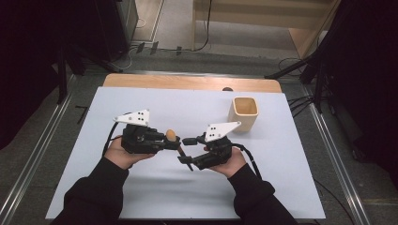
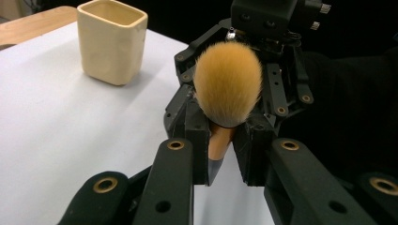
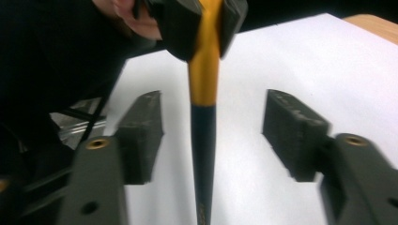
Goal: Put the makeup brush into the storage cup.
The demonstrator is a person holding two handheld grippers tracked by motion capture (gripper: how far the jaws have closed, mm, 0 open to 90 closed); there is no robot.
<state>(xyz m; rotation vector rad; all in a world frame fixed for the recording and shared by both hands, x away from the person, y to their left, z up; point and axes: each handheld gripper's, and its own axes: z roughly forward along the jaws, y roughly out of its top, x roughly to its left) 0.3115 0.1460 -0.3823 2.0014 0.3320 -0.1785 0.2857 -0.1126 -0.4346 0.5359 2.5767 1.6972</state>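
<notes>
A makeup brush (image 1: 172, 135) with a fluffy orange head and an orange-and-dark handle is held above the white table (image 1: 141, 187). My left gripper (image 1: 174, 143) is shut on the handle just below the head. In the left gripper view, the bristles (image 2: 228, 89) stand above my pads (image 2: 197, 136). My right gripper (image 1: 184, 151) faces it from the right, open. In the right gripper view, the brush handle (image 3: 204, 93) runs between my right gripper's (image 3: 216, 126) spread pads, touching neither. The left gripper (image 3: 180, 23) clamps the handle's top end.
A cream square cup (image 1: 244, 112) stands upright at the back right of the table, also seen as the cup (image 2: 112, 40) in the left gripper view. A wooden strip (image 1: 187, 83) borders the far edge. Cables and frame legs lie on the floor beyond.
</notes>
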